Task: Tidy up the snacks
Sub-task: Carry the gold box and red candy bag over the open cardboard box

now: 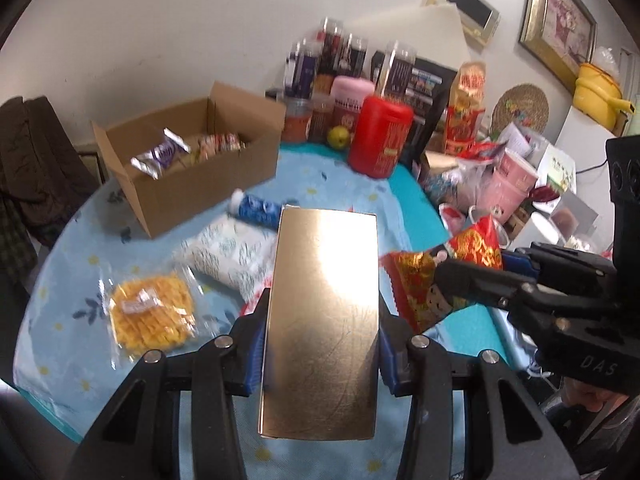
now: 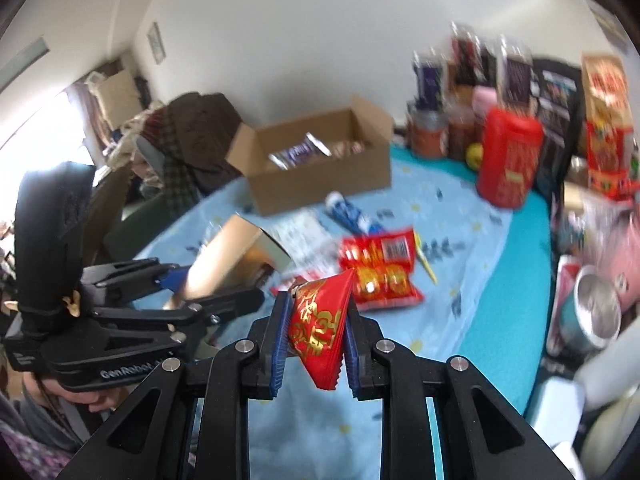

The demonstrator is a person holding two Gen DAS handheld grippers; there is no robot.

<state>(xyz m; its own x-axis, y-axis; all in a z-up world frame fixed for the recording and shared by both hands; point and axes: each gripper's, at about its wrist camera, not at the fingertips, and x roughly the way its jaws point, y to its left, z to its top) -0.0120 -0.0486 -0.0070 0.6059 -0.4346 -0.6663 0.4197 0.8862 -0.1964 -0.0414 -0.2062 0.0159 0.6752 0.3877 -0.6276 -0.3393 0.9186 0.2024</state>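
A: What does the left wrist view show?

B: The left tongs (image 1: 320, 344) are pinching a flat gold box (image 1: 322, 320) by its long sides, the blue pads pressed against both edges. The box is held above the bench (image 1: 80, 344), which has a light blue flowered cloth. To the right, the right tongs (image 1: 436, 276) are pressed together on a red snack packet (image 1: 420, 280) with gold print.

A: And the things on the bench?

B: An open cardboard box (image 1: 192, 168) stands towards the back left with wrapped snacks inside, among them a purple packet (image 1: 160, 156). In front of it lie a blue and white tube (image 1: 256, 208), a white patterned packet (image 1: 228, 256) and a clear bag of yellow snacks (image 1: 152, 316). A red canister (image 1: 380, 136) stands at the back among jars and bottles.

A: Now the right wrist view?

B: The right tongs (image 2: 316, 324) pinch the red snack packet (image 2: 320, 328) between the blue pads, lifted clear of the bench (image 2: 480, 264). At the left, the left tongs (image 2: 216, 284) grip the gold box (image 2: 232, 256), seen tilted and blurred. A person's hand (image 2: 96, 400) shows under that tool.

A: Anything else?

B: A second red packet (image 2: 380, 268) lies flat on the cloth just beyond the held one. The cardboard box (image 2: 320, 164) sits farther back, and the red canister (image 2: 508, 156) stands at the right.
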